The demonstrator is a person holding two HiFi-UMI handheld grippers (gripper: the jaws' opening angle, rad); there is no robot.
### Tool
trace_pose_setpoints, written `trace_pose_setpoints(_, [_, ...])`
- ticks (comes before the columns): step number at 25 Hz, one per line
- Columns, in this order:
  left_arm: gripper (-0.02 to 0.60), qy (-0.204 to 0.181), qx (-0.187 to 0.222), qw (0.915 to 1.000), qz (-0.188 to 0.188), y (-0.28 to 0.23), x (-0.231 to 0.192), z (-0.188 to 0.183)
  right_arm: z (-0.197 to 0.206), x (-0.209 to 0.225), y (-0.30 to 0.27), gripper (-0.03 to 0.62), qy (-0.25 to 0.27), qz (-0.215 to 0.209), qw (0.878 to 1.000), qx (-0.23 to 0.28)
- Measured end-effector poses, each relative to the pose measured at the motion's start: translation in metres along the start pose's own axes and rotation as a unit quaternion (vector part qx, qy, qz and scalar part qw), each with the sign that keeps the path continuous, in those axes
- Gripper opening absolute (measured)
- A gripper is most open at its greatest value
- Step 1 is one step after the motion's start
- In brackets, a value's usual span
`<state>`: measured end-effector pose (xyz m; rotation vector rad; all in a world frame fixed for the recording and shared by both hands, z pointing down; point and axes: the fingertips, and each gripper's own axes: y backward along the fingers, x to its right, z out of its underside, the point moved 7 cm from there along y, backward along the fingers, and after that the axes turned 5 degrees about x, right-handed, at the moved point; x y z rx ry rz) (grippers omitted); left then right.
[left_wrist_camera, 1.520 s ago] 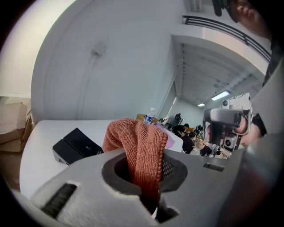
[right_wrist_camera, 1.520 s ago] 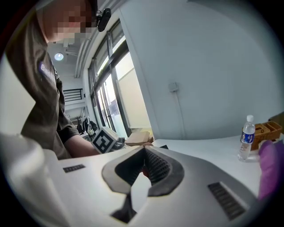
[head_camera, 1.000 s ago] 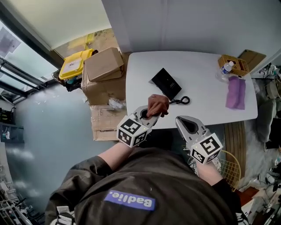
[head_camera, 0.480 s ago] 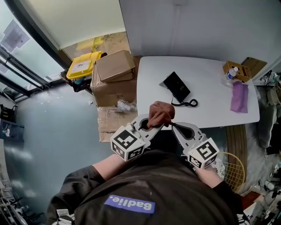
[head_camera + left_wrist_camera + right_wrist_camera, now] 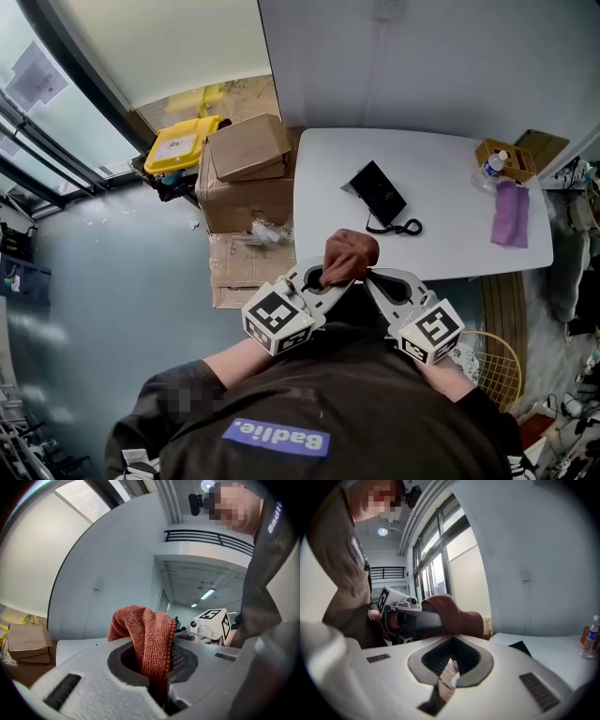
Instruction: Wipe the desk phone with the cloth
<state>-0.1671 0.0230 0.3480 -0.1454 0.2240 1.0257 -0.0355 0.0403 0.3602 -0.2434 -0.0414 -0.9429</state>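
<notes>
A black desk phone [image 5: 377, 195] lies on the white table [image 5: 450, 234], its coiled cord [image 5: 405, 227] trailing toward the near edge. My left gripper [image 5: 333, 274] [image 5: 154, 645] is shut on a rust-brown cloth [image 5: 349, 255] [image 5: 146, 634], which bunches up above its jaws, off the table's near edge. My right gripper [image 5: 368, 275] [image 5: 452, 639] is shut with nothing between its jaws. Its tip sits right beside the cloth [image 5: 452, 613]. Both grippers are short of the phone.
Cardboard boxes [image 5: 246, 150] and a yellow bin [image 5: 176, 142] stand left of the table. A purple cloth [image 5: 511, 214] and a small basket [image 5: 506, 155] with a bottle [image 5: 489, 164] are at the table's right end. A wire basket [image 5: 487, 361] sits on the floor at right.
The right gripper has swung left until its tip meets the cloth held by the left gripper. Both grippers now sit close together before the table's near edge.
</notes>
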Motion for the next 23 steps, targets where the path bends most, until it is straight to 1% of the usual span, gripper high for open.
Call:
trace_pose_setpoints(4, [0.037, 0.000, -0.001, 1.0000, 0.001, -0.004, 0.000, 0.000, -0.001, 0.006, 0.003, 0.028, -0.002, 0.000, 1.000, 0.000])
trace_pose_setpoints(9, [0.037, 0.003, 0.009, 0.9999, -0.005, -0.008, -0.006, -0.009, 0.000, 0.008, 0.005, 0.028, -0.002, -0.011, 1.000, -0.010])
trace_pose_setpoints(14, [0.037, 0.009, 0.014, 0.9998, -0.007, -0.012, -0.006, -0.011, 0.001, 0.013, 0.008, 0.028, -0.010, -0.008, 1.000, -0.006])
trace_pose_setpoints(17, [0.037, 0.004, 0.016, 0.9998, -0.007, -0.012, -0.005, -0.015, -0.001, 0.013, 0.009, 0.028, -0.001, -0.017, 1.000, -0.009])
trace_pose_setpoints(20, [0.037, 0.007, 0.021, 0.9997, -0.006, -0.013, -0.003, -0.018, 0.000, 0.013, 0.013, 0.028, -0.004, -0.012, 1.000, -0.011])
trace_pose_setpoints(23, [0.037, 0.008, 0.027, 0.9996, -0.004, -0.015, -0.001, -0.021, -0.003, 0.013, 0.013, 0.028, -0.006, -0.008, 1.000, -0.002])
